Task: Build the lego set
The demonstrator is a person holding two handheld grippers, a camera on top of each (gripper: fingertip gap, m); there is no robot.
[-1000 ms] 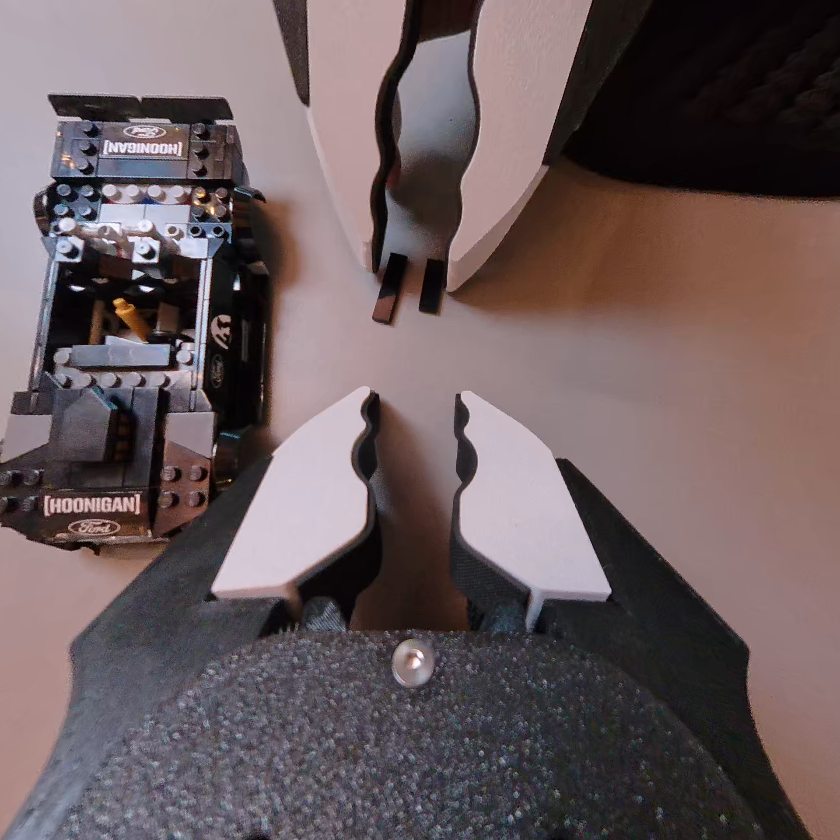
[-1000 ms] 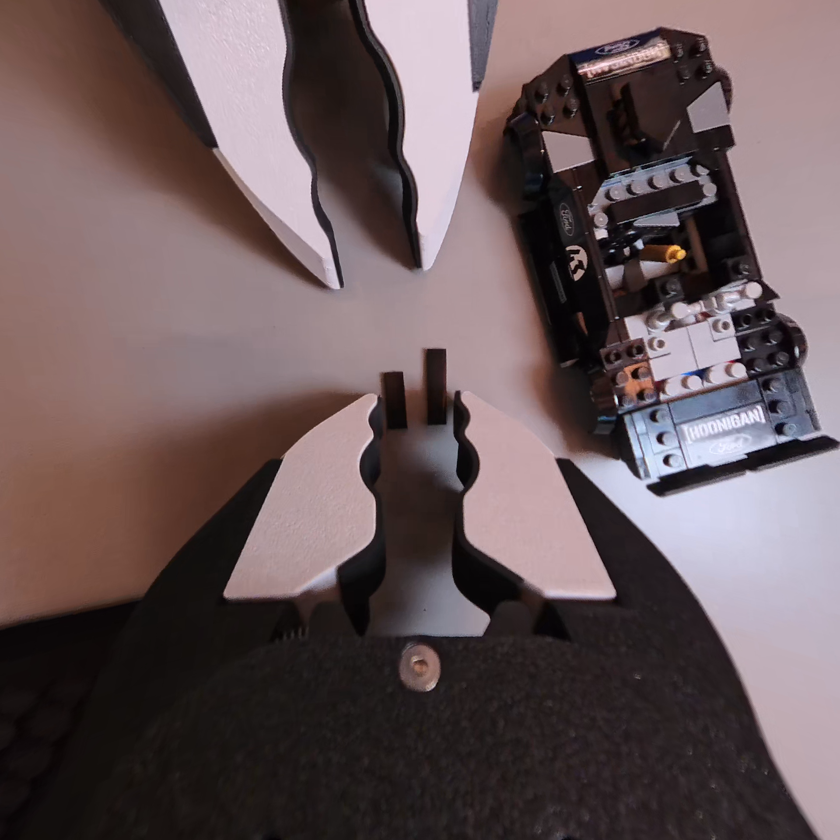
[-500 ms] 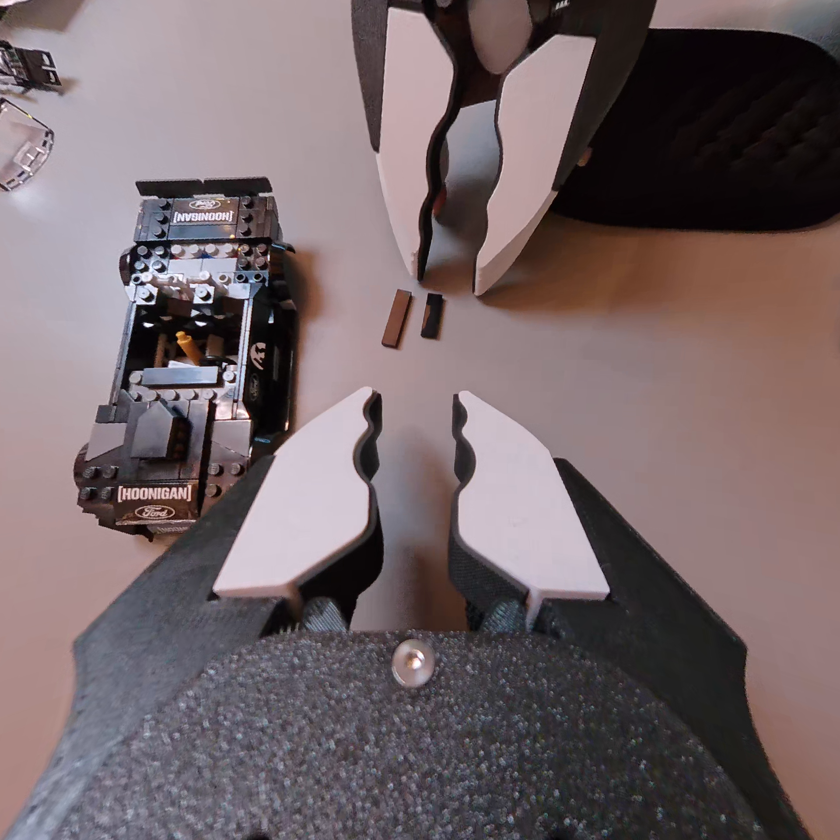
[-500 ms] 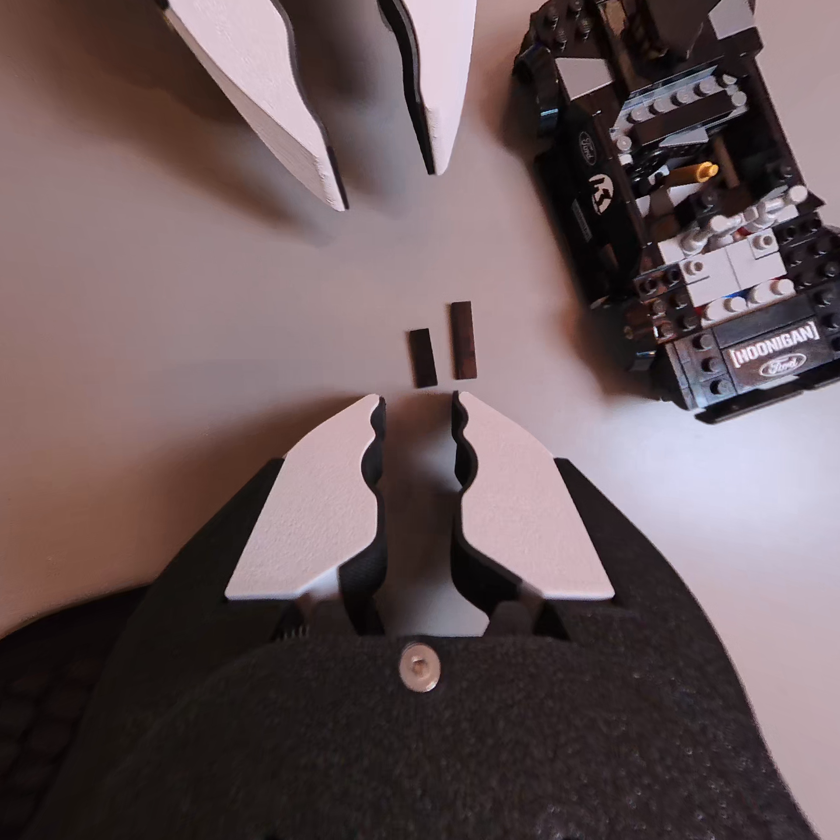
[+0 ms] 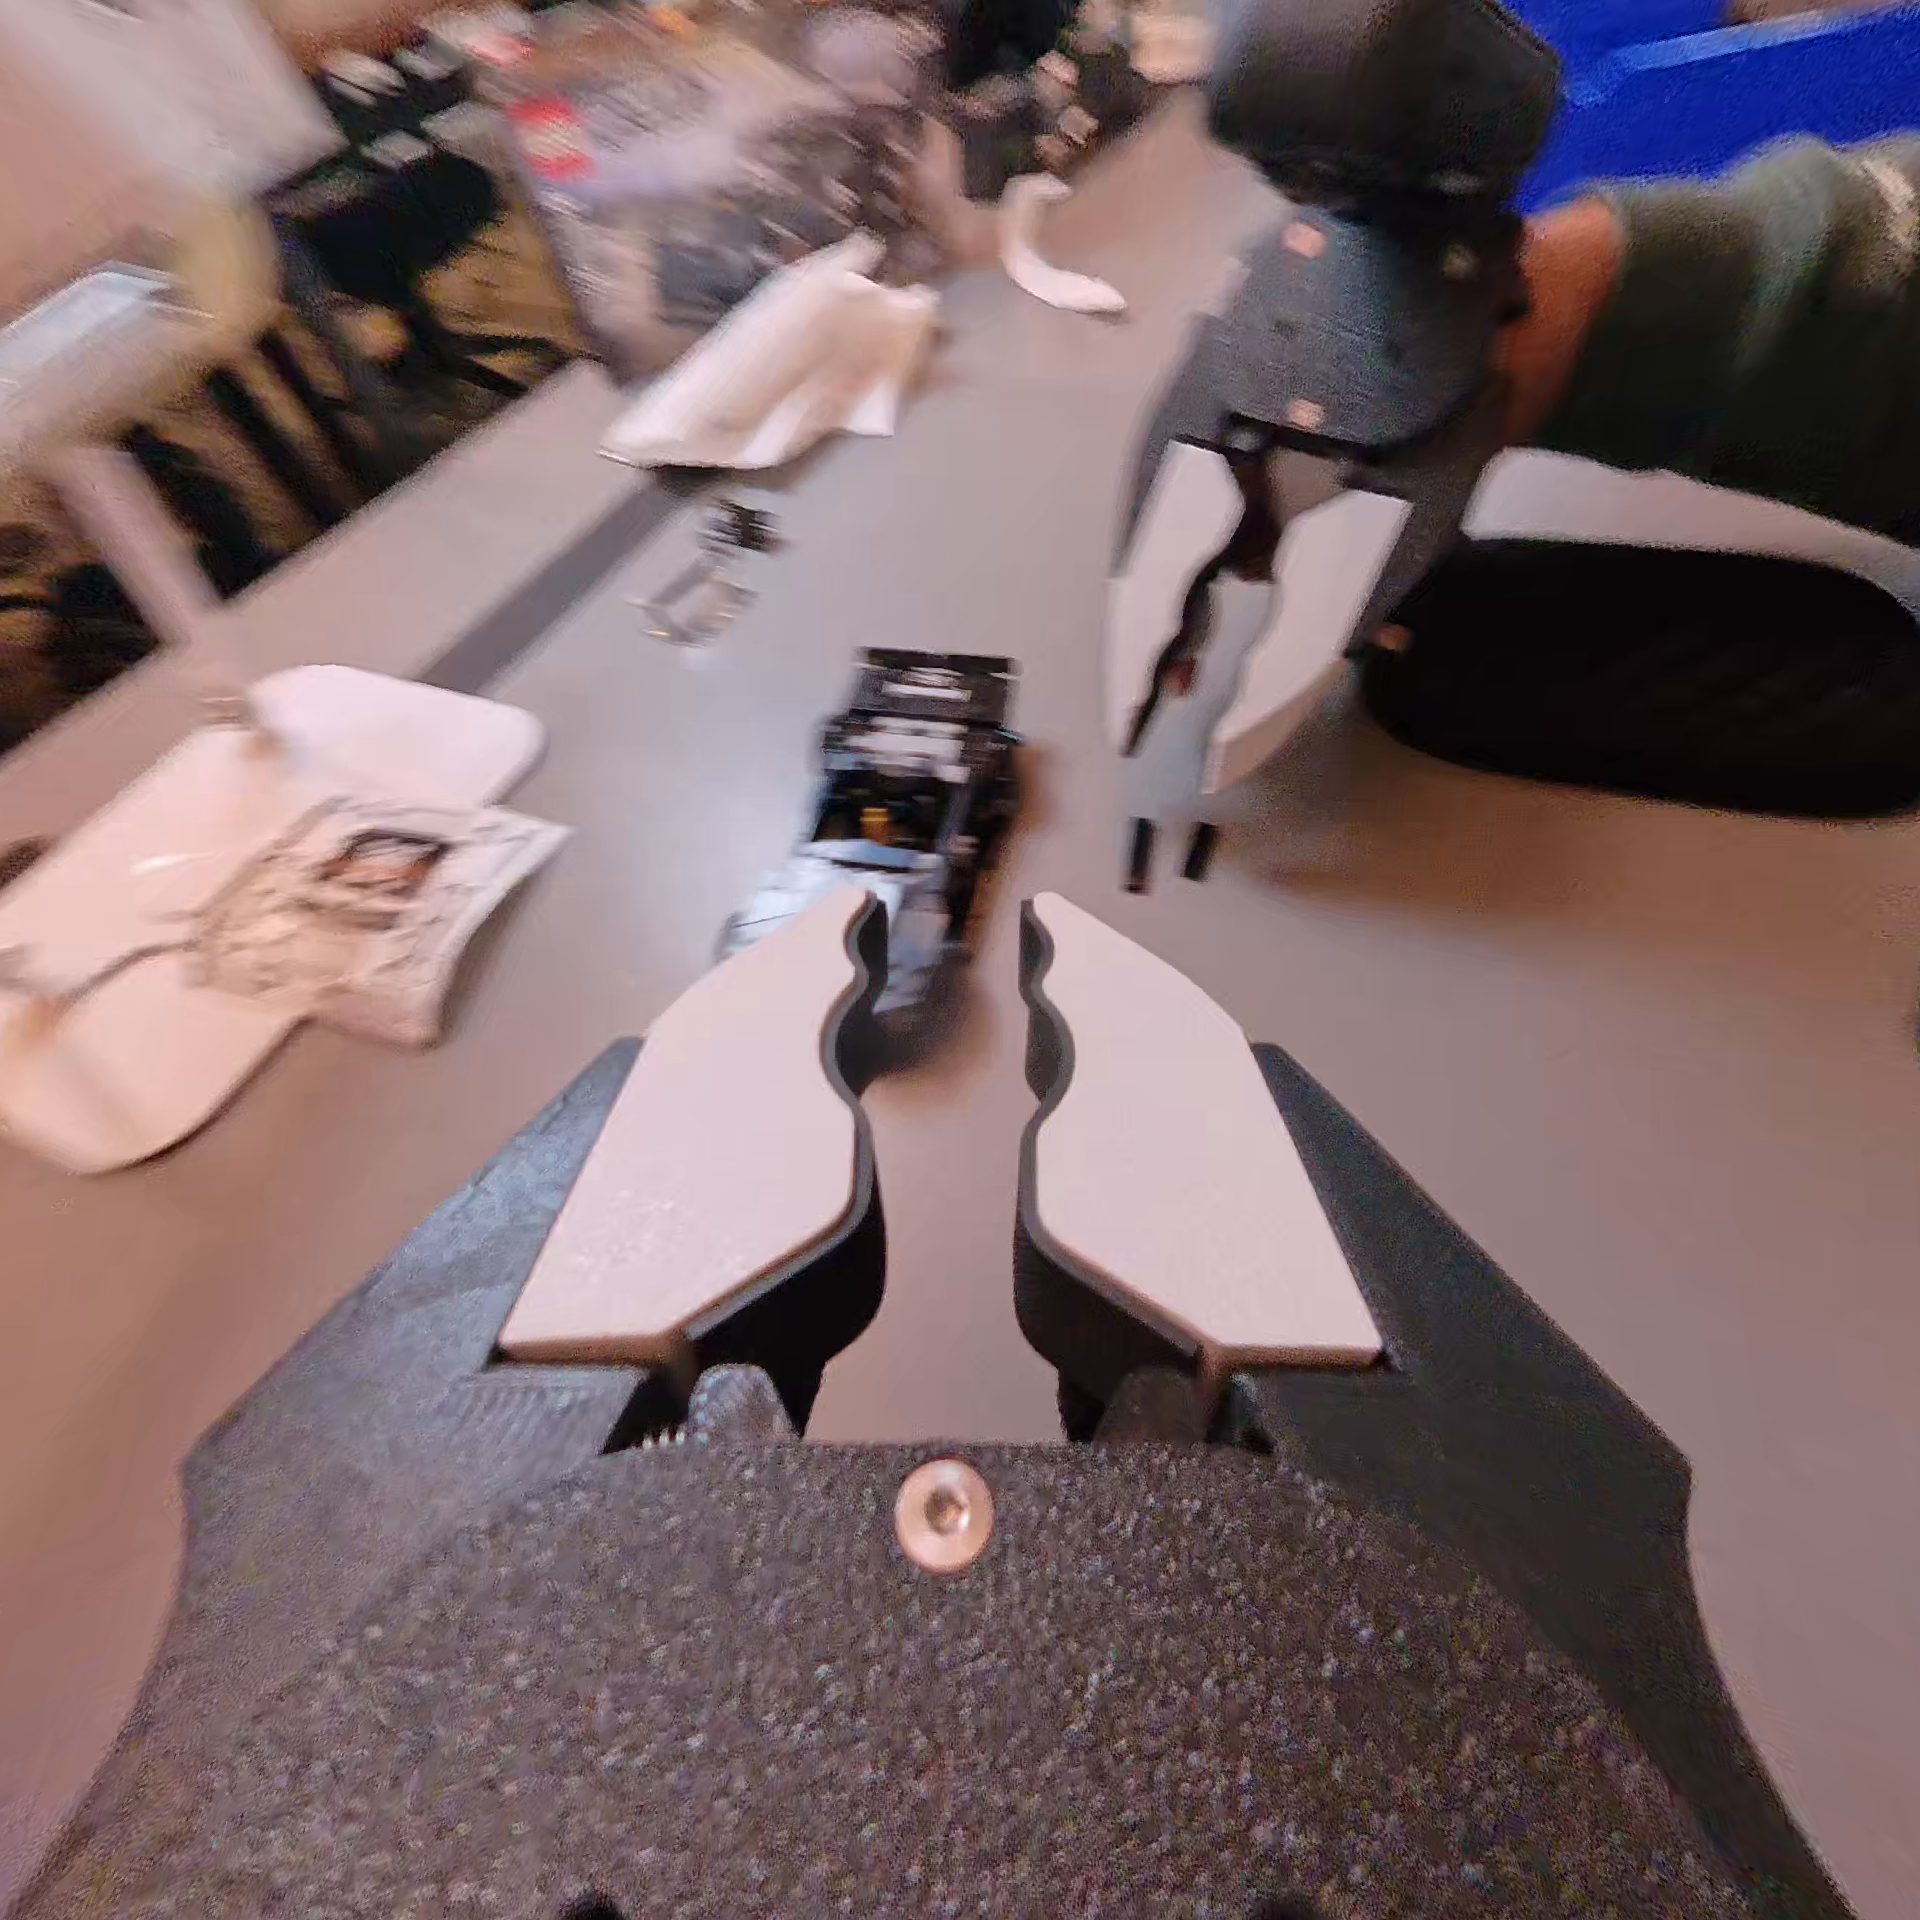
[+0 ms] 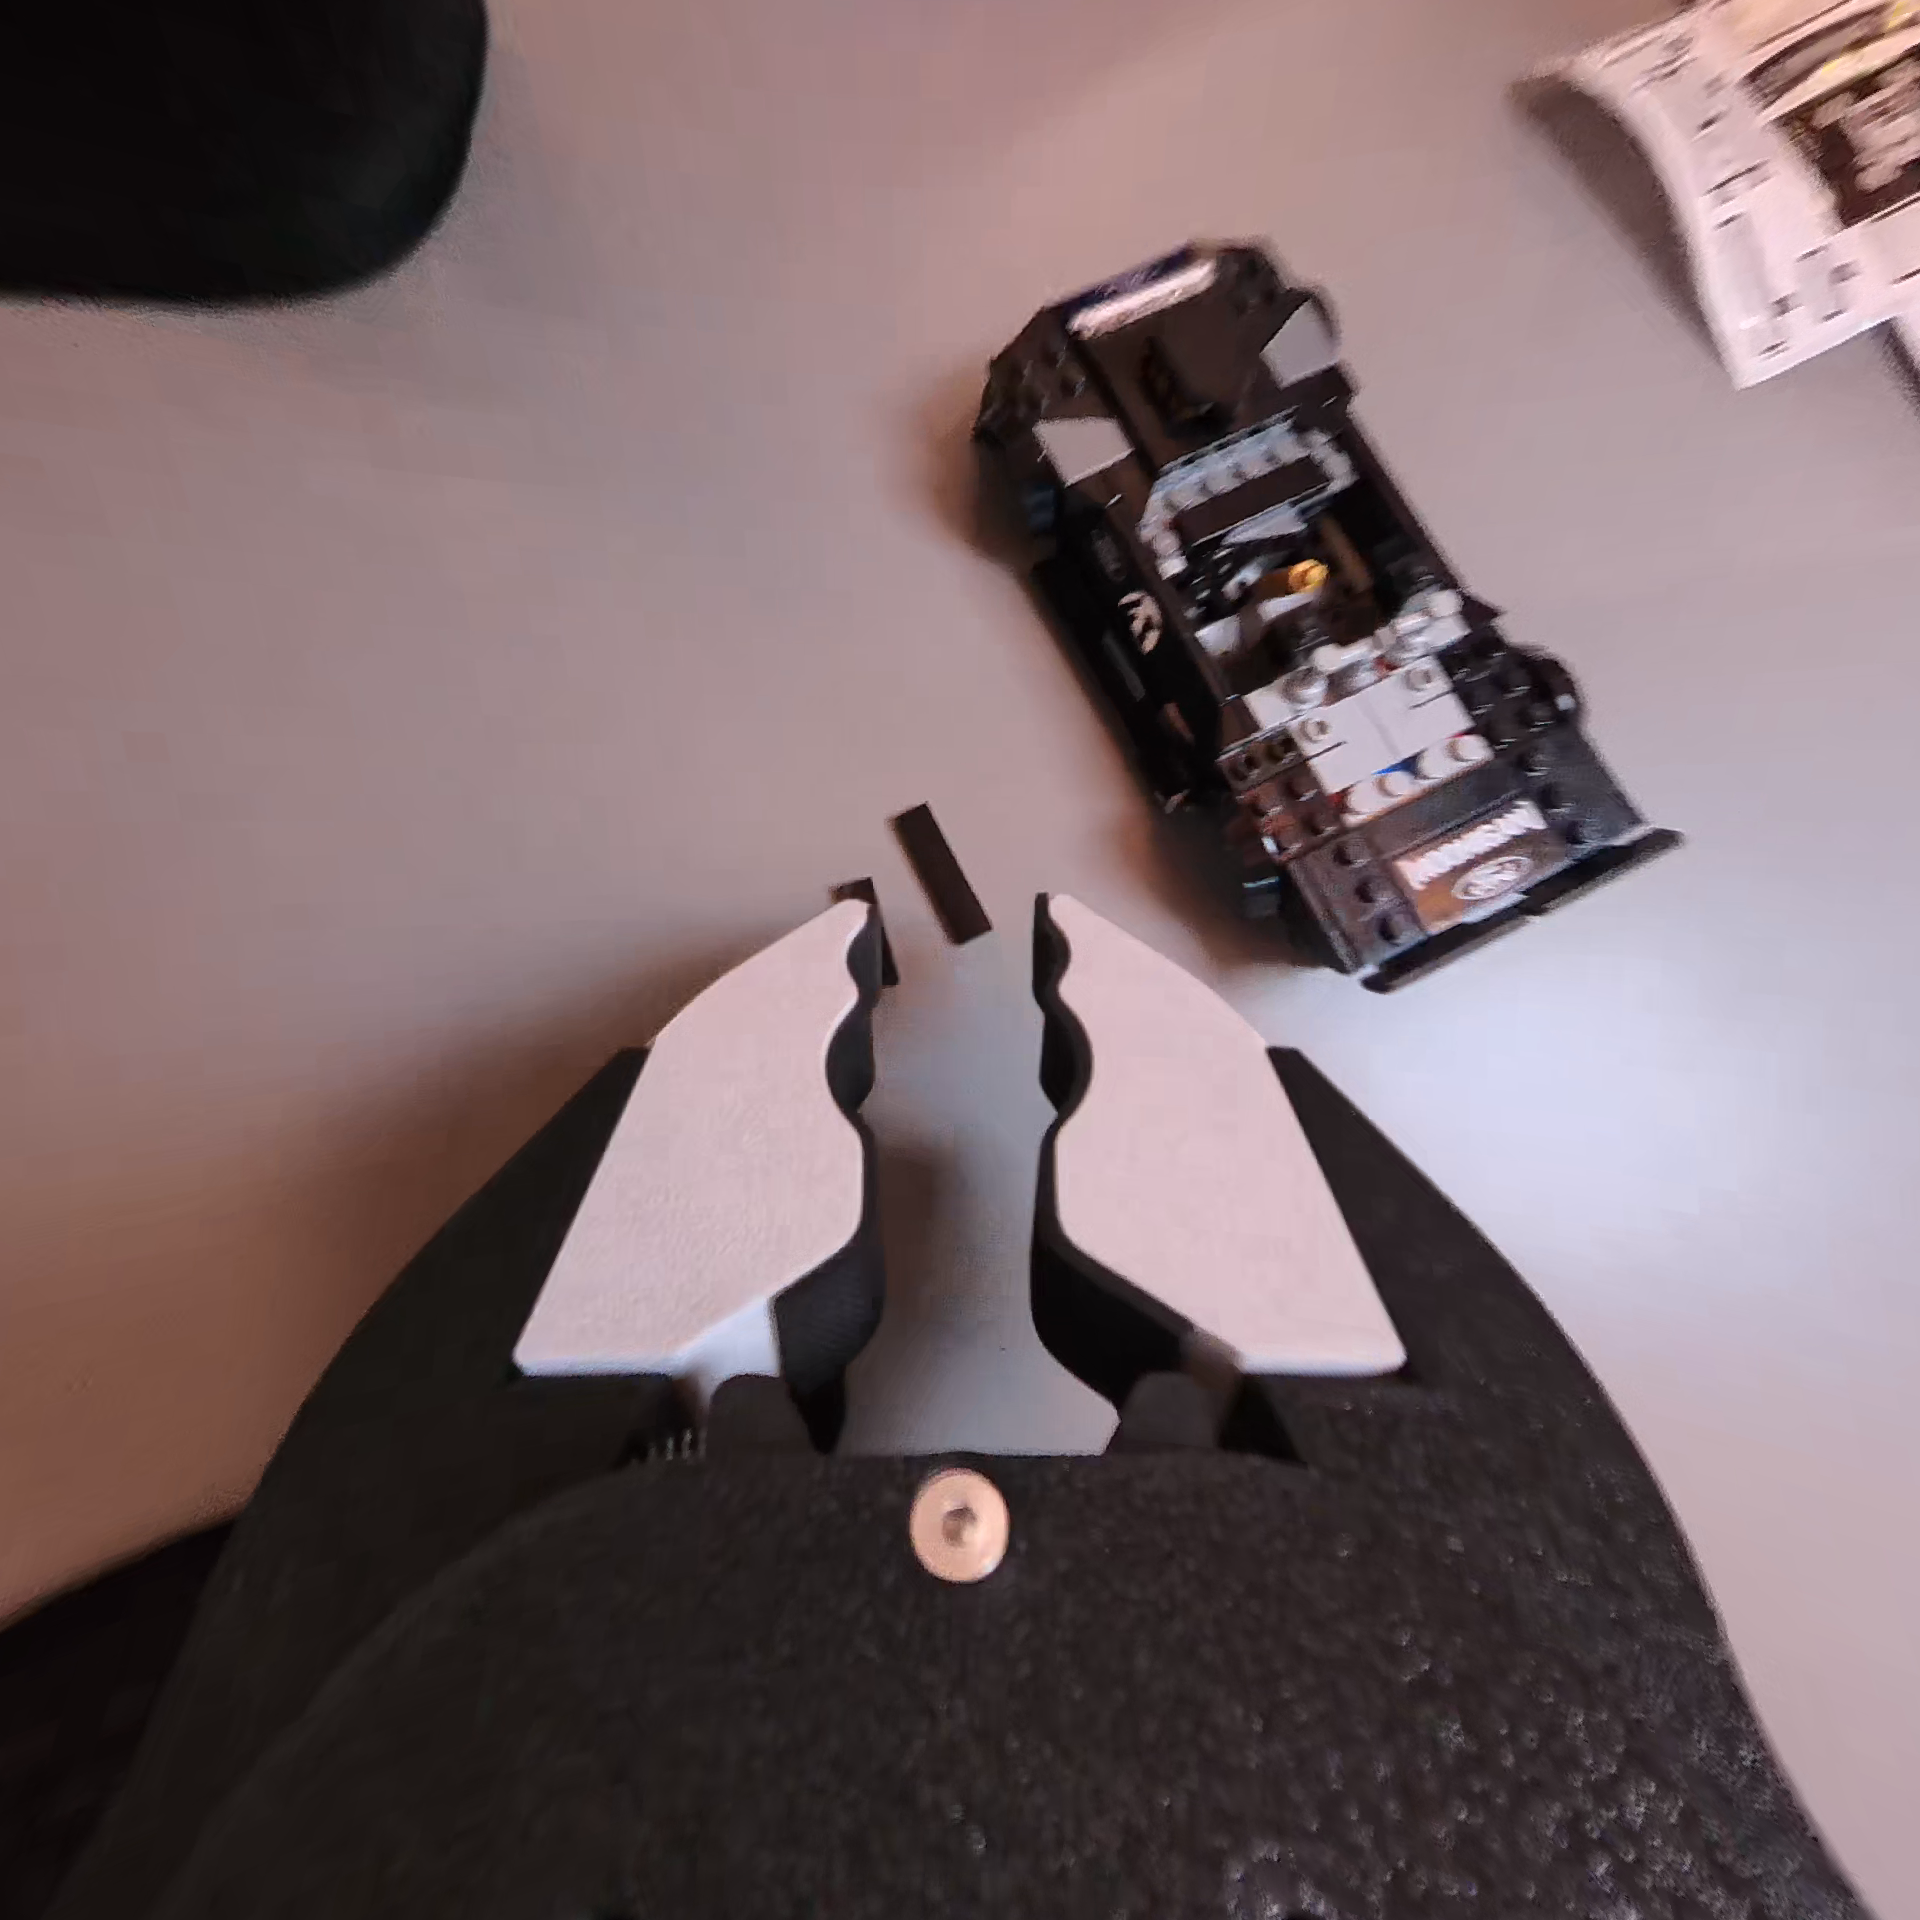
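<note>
Left wrist view: our left gripper (image 5: 940,909) has its fingers apart with nothing between them. The part-built lego car (image 5: 909,769) sits on the tabletop (image 5: 1455,1091) straight ahead of the tips, long axis roughly in line with the fingers. Two small black tiles (image 5: 1169,852) lie ahead and right of our tips, directly under the right gripper (image 5: 1179,743), whose fingers are also apart and empty. The frame is blurred.

Right wrist view: the longer black tile (image 6: 938,873) lies just ahead of the gap between the fingers, long axis slightly skewed left of the finger line. The shorter black tile (image 6: 857,891) is partly hidden at the left fingertip. The car is ahead and right, well apart from the tiles.

We judge the right gripper is nearer the tiles, so the pick is its job.
</note>
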